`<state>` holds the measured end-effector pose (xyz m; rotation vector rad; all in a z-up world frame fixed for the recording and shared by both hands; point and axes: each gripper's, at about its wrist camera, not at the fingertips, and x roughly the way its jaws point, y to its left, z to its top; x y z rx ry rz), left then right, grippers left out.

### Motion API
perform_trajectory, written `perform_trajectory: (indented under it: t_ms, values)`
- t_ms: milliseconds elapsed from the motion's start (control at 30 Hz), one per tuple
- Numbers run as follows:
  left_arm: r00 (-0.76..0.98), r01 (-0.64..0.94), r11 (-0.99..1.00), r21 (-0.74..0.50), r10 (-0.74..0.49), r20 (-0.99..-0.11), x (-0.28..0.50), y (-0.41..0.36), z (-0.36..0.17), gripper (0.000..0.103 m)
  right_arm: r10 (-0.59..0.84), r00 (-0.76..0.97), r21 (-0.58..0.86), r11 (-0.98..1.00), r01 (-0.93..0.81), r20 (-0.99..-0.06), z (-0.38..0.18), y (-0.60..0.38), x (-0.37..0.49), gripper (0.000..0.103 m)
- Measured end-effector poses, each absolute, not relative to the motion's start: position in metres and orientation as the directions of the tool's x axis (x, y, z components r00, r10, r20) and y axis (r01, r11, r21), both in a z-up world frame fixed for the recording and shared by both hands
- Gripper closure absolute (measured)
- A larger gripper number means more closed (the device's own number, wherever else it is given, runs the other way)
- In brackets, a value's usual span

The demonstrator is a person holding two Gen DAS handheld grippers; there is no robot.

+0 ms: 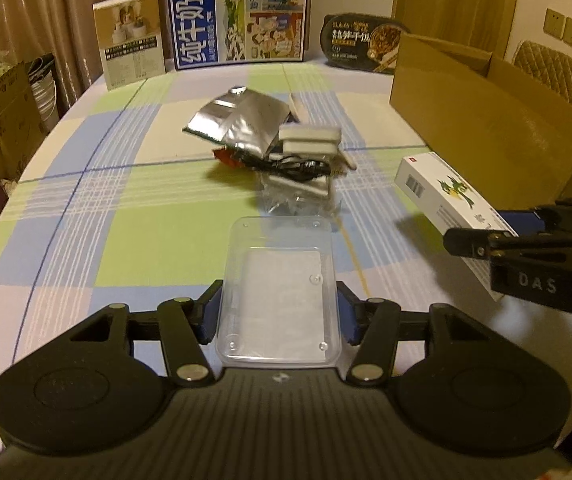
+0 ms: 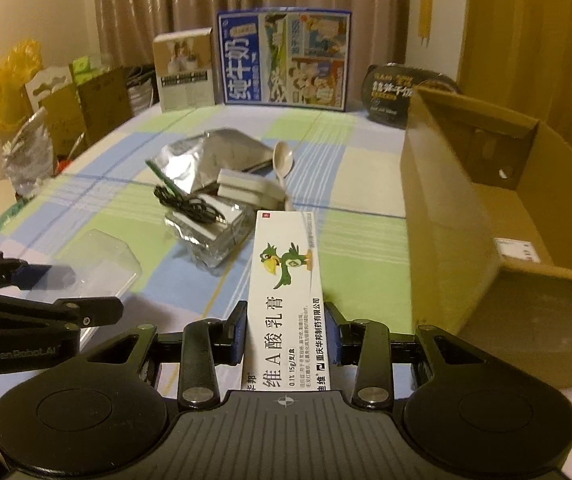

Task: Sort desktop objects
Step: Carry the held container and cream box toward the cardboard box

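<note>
Gripping clear tray point(image 1: 278, 288) L, ointment box point(image 2: 284, 300) R.

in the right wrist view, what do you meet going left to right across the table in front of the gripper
left gripper → clear plastic tray → black cable → ointment box held in the right gripper → cardboard box

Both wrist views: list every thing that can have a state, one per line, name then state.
left gripper: shut on the clear plastic box.
clear plastic box: held, empty, lying flat.
right gripper: shut on the ointment carton.
ointment carton: held, closed, above the table.
cardboard box: open, on the table.
foil pouches: crumpled, piled.
black cable: tangled on the pile.
plastic spoon: lying beside the pile.
</note>
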<state>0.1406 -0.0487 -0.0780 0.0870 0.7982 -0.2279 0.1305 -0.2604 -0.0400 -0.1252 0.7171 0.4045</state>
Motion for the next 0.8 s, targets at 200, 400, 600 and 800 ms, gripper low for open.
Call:
perform_trajectory:
  t_ms: [200, 400, 600, 800]
  values:
    - [0.681, 0.223, 0.974, -0.043, -0.187, -0.708, 0.123, -0.049, -0.060, 0.052, 0.324, 0.706, 0.048, 0.923, -0.381, -0.629, -0.013, -0.271, 0.110, 0.068]
    - [0.691, 0.234, 0.971, -0.050, -0.202, -0.694, 0.100, -0.056, -0.040, 0.052, 0.314, 0.739, 0.060, 0.935, -0.349, -0.596, 0.014, -0.287, 0.093, 0.068]
    - [0.701, 0.271, 0.961, -0.051, -0.233, -0.674, 0.088, -0.072, -0.019, 0.052, 0.274, 0.779, 0.051, 0.953, -0.299, -0.564, 0.037, -0.313, 0.082, 0.068]
    - [0.704, 0.326, 0.943, -0.075, -0.294, -0.647, 0.089, -0.105, 0.001, 0.052, 0.200, 0.820, 0.026, 0.975, -0.221, -0.536, 0.058, -0.349, 0.080, 0.068]
